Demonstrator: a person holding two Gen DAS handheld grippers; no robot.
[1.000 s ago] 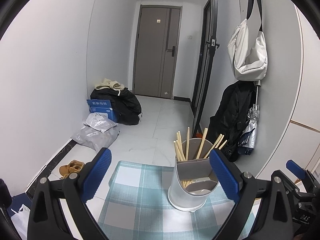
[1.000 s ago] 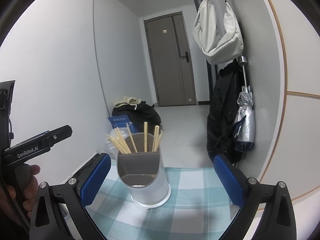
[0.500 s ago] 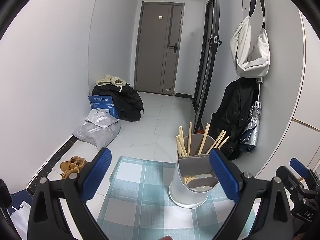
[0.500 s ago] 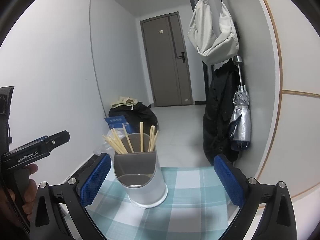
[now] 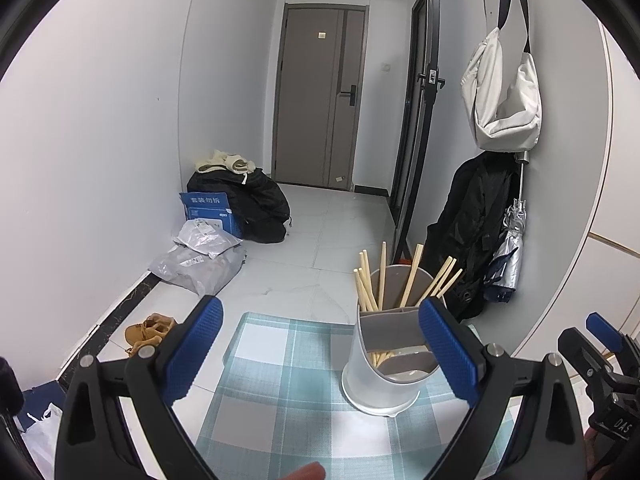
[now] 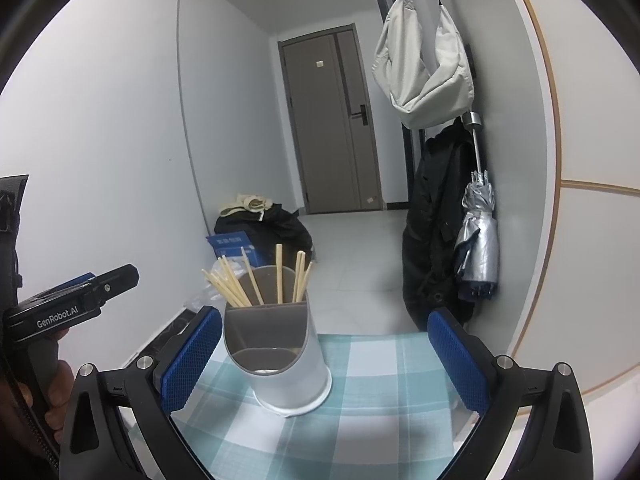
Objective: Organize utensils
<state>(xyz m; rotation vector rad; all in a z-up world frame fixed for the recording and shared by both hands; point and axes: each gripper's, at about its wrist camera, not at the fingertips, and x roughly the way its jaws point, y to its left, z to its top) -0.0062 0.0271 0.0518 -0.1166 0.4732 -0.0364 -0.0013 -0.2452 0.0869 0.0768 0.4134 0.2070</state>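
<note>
A white and grey utensil holder (image 5: 384,364) (image 6: 280,352) stands upright on a teal checked tablecloth (image 5: 288,392) (image 6: 380,392). Several wooden chopsticks (image 5: 400,284) (image 6: 256,284) stick up from its rear compartment; the front compartment looks empty. My left gripper (image 5: 320,356) is open with nothing between its blue pads, and the holder sits just inside its right finger. My right gripper (image 6: 326,360) is also open and empty, the holder standing near its left finger. The left gripper's body (image 6: 72,304), held by a hand, shows at the left edge of the right wrist view.
The table ends just past the holder, with tiled floor beyond. Bags and parcels (image 5: 224,232) lie by the left wall. A black coat (image 5: 468,232), a folded umbrella (image 6: 478,236) and a pale bag (image 6: 424,64) hang on the right wall. A grey door (image 5: 316,100) closes the hallway.
Both views have tilted up slightly and pulled back a little from the holder. Both grippers stay open and empty; the holder and chopsticks have not moved.
</note>
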